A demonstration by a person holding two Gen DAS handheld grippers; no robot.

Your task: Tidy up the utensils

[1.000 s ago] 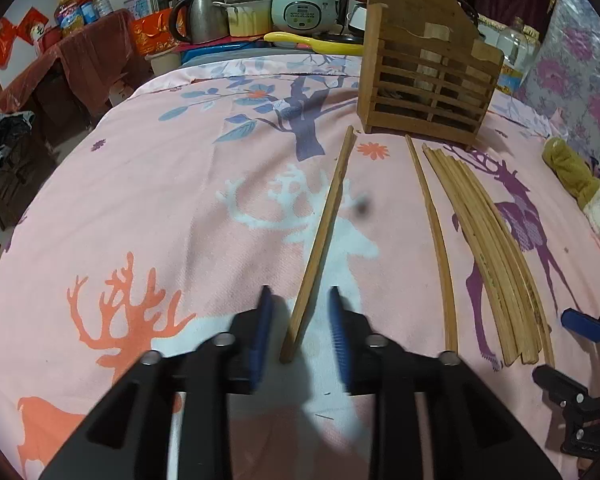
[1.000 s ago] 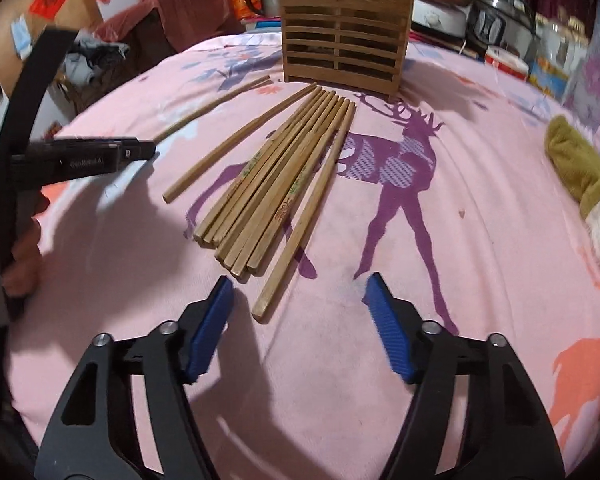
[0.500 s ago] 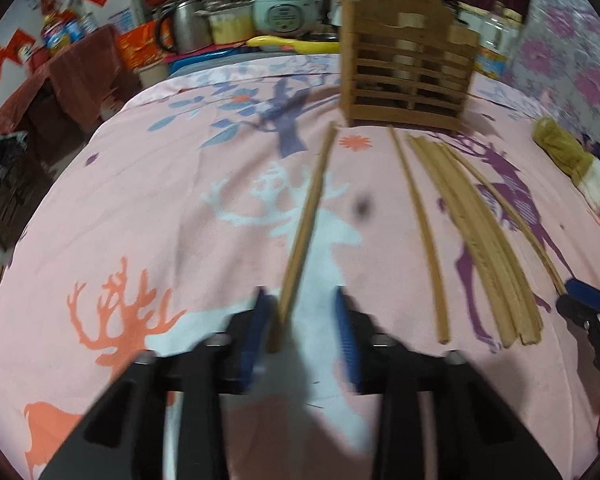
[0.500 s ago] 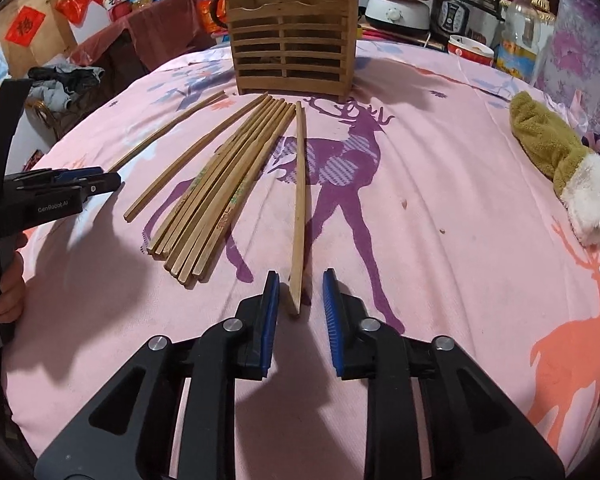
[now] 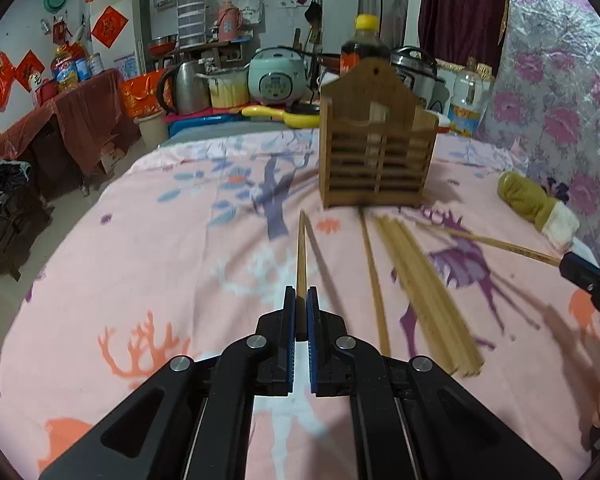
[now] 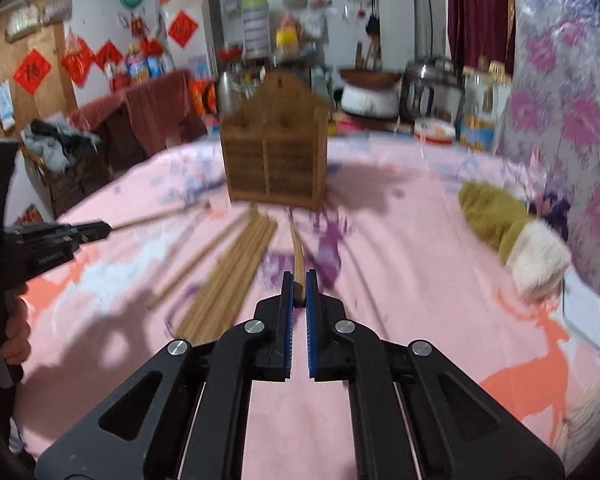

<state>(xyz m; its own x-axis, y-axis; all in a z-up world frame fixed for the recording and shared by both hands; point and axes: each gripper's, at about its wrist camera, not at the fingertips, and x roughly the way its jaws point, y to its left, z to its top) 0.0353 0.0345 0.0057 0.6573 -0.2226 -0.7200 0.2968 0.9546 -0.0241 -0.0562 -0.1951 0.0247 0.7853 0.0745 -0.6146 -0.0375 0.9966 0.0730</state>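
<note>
Now both the left gripper (image 5: 300, 300) and right gripper (image 6: 299, 284) each pinch one chopstick (image 5: 301, 256) end.

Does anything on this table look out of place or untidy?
Yes. The chopsticks lie loose on the tablecloth in front of the wooden holder, not inside it. A plush slipper also lies on the table, which is odd among utensils.

Home kitchen, rice cooker (image 5: 275, 81), kettle (image 5: 187, 87)
</note>
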